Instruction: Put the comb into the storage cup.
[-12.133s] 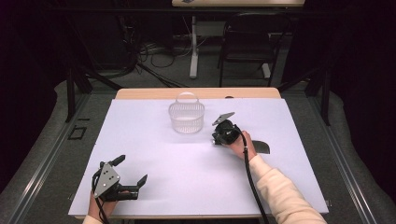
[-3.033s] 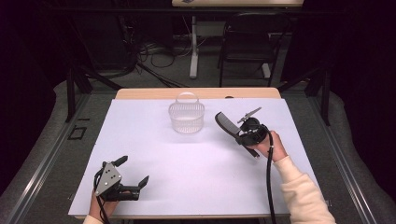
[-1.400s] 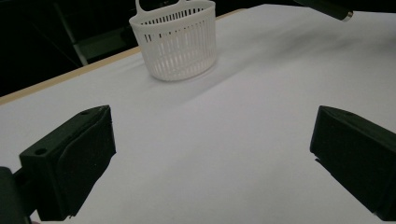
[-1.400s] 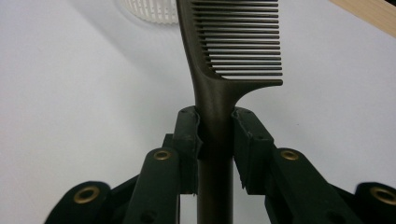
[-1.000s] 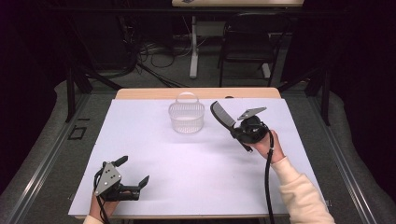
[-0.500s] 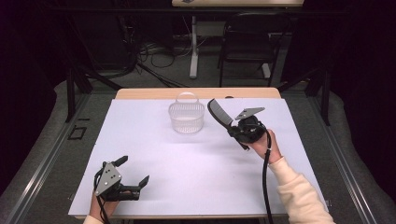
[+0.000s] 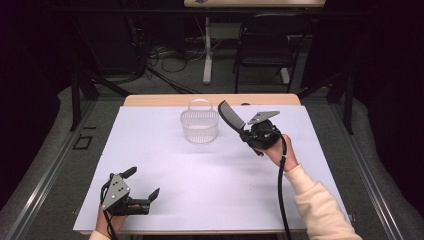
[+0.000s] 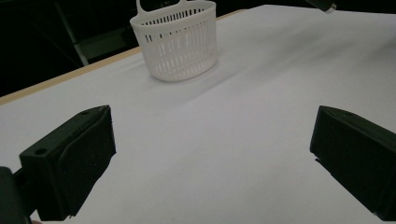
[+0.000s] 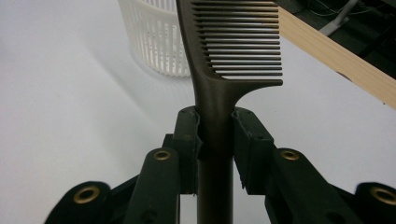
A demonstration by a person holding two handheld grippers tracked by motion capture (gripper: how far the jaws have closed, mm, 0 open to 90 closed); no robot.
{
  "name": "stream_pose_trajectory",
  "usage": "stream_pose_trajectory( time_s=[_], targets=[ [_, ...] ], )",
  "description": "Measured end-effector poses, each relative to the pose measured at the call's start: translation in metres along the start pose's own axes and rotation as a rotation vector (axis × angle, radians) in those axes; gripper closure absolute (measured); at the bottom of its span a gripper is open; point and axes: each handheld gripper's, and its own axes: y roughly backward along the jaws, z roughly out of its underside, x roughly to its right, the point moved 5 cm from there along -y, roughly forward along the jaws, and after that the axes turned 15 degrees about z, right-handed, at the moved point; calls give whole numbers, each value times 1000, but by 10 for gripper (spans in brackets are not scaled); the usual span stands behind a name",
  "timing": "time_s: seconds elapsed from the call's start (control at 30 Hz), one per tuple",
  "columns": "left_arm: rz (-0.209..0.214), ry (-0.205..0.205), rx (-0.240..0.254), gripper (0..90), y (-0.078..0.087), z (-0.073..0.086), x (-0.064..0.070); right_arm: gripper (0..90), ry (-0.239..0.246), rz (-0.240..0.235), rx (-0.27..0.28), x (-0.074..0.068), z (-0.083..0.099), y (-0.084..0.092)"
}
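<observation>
The right gripper [image 7: 248,134] is clamped on the comb [image 9: 219,70] by its handle, so the toothed end sticks out ahead and can likely go into the basket [image 7: 199,125] first; the comb hangs in the air just right of the basket's rim, tilted toward it; the left gripper [image 7: 140,185], jaws apart and empty, rests at the near edge of the table [image 7: 200,175], out of the way.
</observation>
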Motion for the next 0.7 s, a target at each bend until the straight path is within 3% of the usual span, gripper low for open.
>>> stream_pose_trajectory(
  time_s=[0.7],
  targets=[
    [0,1,5,0,0,0,0,727,33,13,29,-1,-19,-5]
  ],
)
